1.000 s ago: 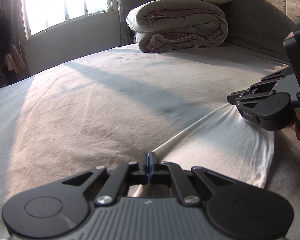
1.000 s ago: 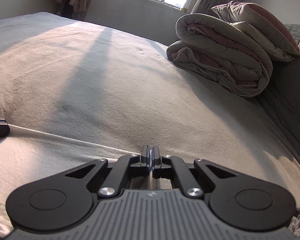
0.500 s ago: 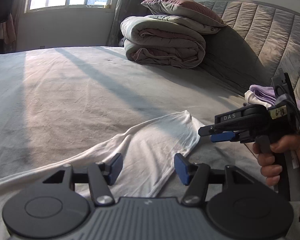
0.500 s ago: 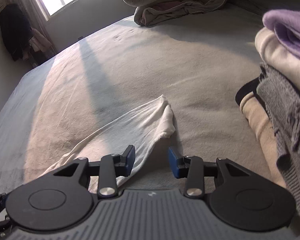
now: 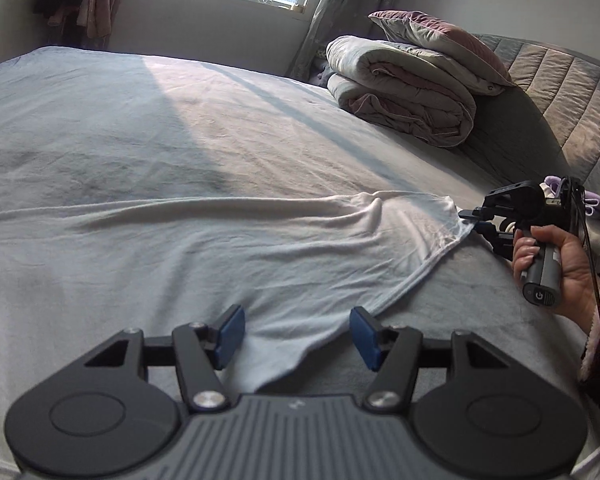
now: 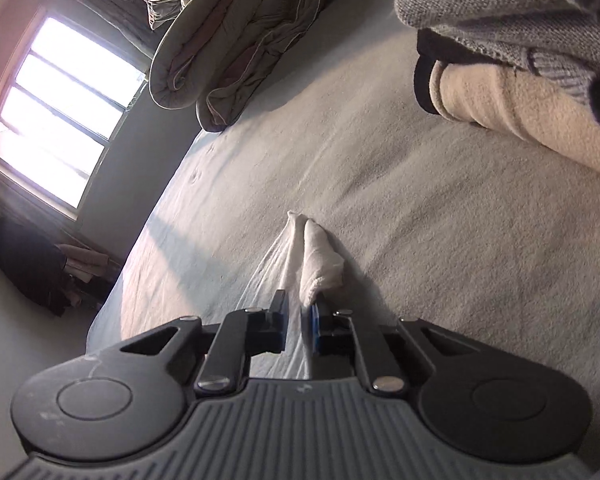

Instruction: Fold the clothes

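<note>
White garment (image 5: 228,248) lengthwise across bed (image 5: 180,120), corner in right gripper (image 6: 300,322) jaws (left gripper (image 5: 292,334) wide).

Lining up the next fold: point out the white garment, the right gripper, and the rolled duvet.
white garment (image 5: 260,240), left wrist view, on its wrinkled middle.
right gripper (image 5: 466,215), left wrist view, at the fingertips pinching the garment's corner.
rolled duvet (image 5: 400,92), left wrist view, on the roll's side.

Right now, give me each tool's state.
Left tool: open, holding nothing, just above the white garment.
Right tool: closed on the white garment's corner.
</note>
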Demonstrator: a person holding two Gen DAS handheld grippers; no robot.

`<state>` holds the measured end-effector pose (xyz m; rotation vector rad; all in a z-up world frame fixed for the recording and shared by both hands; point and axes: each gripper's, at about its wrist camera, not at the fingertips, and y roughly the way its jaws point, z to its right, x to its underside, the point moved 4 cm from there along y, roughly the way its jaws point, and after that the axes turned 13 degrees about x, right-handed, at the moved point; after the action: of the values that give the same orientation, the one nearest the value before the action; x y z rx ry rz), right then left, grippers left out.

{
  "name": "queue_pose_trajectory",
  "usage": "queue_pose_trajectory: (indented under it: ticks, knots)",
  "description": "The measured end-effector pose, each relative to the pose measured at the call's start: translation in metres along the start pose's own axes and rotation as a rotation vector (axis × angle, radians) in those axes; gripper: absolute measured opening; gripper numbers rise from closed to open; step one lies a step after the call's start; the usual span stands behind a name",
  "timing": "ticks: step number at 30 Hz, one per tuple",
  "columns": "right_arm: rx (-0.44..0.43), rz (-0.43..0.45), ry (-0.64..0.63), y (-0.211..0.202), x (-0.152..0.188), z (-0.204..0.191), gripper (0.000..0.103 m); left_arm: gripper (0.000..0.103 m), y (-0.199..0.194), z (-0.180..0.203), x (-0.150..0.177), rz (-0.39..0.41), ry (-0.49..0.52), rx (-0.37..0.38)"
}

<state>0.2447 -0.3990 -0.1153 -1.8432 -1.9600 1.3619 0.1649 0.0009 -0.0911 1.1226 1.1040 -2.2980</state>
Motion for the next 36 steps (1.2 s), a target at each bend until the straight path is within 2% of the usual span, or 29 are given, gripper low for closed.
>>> queue_pose_trajectory:
  ticks: [1,4,9,12,17,21,23,24,26,28,31,32,33,36]
  knots:
    - [0.023,0.027,-0.015,-0.002,-0.004,0.0,0.001,0.061,-0.003,-0.006,0.003,0.004,-0.013,-0.005]
    - [0.105,0.112,-0.115,-0.009,-0.008,-0.004,0.001,0.061,-0.002,-0.006,0.0,-0.019,0.007,-0.01]
    - [0.25,0.24,-0.33,-0.015,-0.003,-0.017,0.0,0.061,-0.015,-0.02,-0.011,-0.036,0.057,-0.1]
    - [0.292,0.27,-0.437,-0.012,0.003,-0.023,0.0,0.061,-0.029,-0.041,-0.022,-0.034,0.03,-0.15]
    - [0.376,0.312,-0.601,-0.002,0.009,-0.024,0.0,0.061,-0.059,-0.09,-0.037,-0.008,-0.05,-0.283]
    - [0.487,0.335,-0.728,0.005,0.012,-0.026,0.0,0.061,-0.071,-0.123,-0.04,-0.006,-0.095,-0.346]
    - [0.504,0.345,-0.787,0.001,0.017,-0.027,0.001,0.061,-0.072,-0.135,-0.043,-0.008,-0.094,-0.375]
    - [0.502,0.359,-0.802,-0.003,0.017,-0.029,0.001,0.061,-0.072,-0.14,-0.045,-0.01,-0.086,-0.383]
    - [0.489,0.39,-0.829,-0.012,0.018,-0.034,0.024,0.061,-0.068,-0.147,-0.05,-0.021,-0.054,-0.394]
    - [0.456,0.432,-0.85,-0.022,0.017,-0.04,0.037,0.061,-0.062,-0.151,-0.054,-0.039,-0.006,-0.405]
    - [0.36,0.443,-0.914,-0.028,0.021,-0.058,0.037,0.059,-0.051,-0.158,-0.061,-0.039,0.046,-0.441]
    - [0.301,0.418,-0.952,-0.027,0.027,-0.067,0.037,0.057,-0.047,-0.161,-0.064,-0.042,0.05,-0.446]
    - [0.228,0.377,-0.989,-0.025,0.036,-0.077,0.037,0.05,-0.043,-0.163,-0.066,-0.051,0.051,-0.437]
    - [-0.001,0.229,-1.086,-0.019,0.066,-0.101,0.037,0.049,-0.034,-0.163,-0.068,-0.081,0.08,-0.41]
